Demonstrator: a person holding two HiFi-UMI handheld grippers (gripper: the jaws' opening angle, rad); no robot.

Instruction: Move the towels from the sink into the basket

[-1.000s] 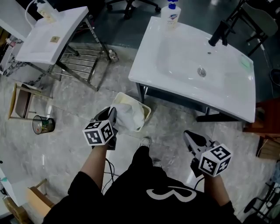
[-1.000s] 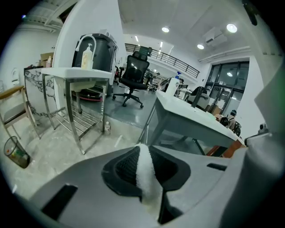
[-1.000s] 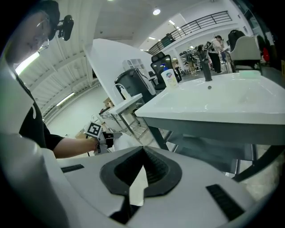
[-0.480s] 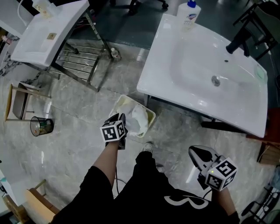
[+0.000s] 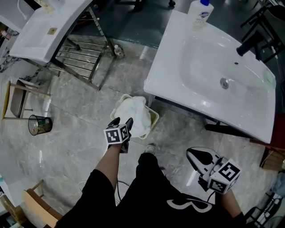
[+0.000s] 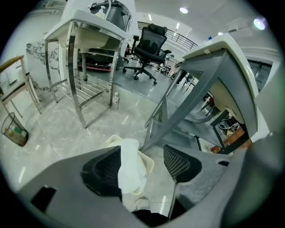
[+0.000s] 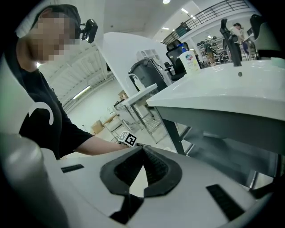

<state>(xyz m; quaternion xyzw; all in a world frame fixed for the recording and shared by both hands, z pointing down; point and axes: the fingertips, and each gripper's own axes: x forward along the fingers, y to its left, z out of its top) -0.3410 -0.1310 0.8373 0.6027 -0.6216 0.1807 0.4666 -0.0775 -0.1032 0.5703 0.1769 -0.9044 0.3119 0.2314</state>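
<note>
Head view looks steeply down; all three views share the sink (image 5: 173, 75).

Two white sinks (image 5: 178, 89) (image 5: 40, 31) are counted, one basket (image 5: 154, 118), one white towel (image 5: 133, 113), one pump bottle (image 5: 199, 12), one black faucet (image 5: 249, 42), one mesh bin (image 5: 38, 125).

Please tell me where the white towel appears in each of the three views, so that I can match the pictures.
Head view: the towel lies in the basket on the floor, left of centre.
Left gripper view: low in the centre, the towel over the basket.
Right gripper view: the towel is not in it.
Shared landmark: the white sink, upper right in the left gripper view and in the right gripper view.
</note>
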